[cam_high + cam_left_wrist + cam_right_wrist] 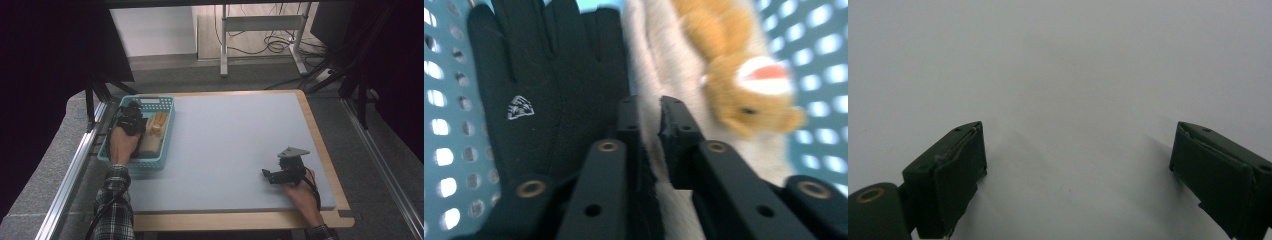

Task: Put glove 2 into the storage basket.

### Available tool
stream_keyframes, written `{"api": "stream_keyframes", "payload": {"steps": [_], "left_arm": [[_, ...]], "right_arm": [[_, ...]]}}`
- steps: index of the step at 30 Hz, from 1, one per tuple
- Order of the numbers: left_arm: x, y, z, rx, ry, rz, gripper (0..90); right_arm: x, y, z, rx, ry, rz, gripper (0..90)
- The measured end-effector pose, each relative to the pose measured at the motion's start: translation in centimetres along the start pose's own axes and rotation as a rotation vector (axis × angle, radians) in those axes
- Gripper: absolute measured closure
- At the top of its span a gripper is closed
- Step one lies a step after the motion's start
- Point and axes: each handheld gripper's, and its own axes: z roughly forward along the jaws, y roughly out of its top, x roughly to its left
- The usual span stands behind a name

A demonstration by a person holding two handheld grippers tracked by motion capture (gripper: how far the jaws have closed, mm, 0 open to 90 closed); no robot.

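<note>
Left hand-held gripper [649, 117]: in the basket [167, 131] at the tabletop's [235, 145] 9 o'clock edge; jaws nearly pressed together, a narrow gap between the tips, whether they pinch cloth I cannot tell.
Glove [544, 85]: black, lying in the basket at 10 o'clock from the tips.
Plush toy [734, 80]: tan, at 2 o'clock from the tips.
Right hand-held gripper [1078, 165]: at 4 o'clock on the tabletop, jaws spread, nothing between them.

Left hand-held gripper [651, 122]: jaws nearly together, pointing forward, forearm extended. Right hand-held gripper [1078, 165]: jaws wide apart, held low, pointing left.
</note>
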Motion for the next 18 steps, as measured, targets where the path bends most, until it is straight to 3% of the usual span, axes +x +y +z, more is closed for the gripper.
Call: {"api": "stream_keyframes", "payload": {"steps": [4, 6, 10, 18], "left_arm": [[-0.9, 0.3, 1.0, 0.004, -0.041, 0.019, 86.4], [-1.6, 0.6, 1.1, -0.005, -0.084, 0.023, 87.0], [-3.0, 0.9, 1.2, 0.013, -0.019, 0.065, 88.4], [-1.2, 0.1, 1.0, -0.035, -0.046, 0.014, 78.1]], "right_arm": [[0.0, 0.0, 0.0, 0.001, -0.001, -0.001, 7.5], [0.0, 0.0, 0.0, 0.001, -0.001, 0.0, 7.5], [0.0, 0.0, 0.0, 0.001, -0.001, -0.001, 7.5], [0.0, 0.0, 0.0, 0.0, 0.0, 0.0, 7.5]]}}
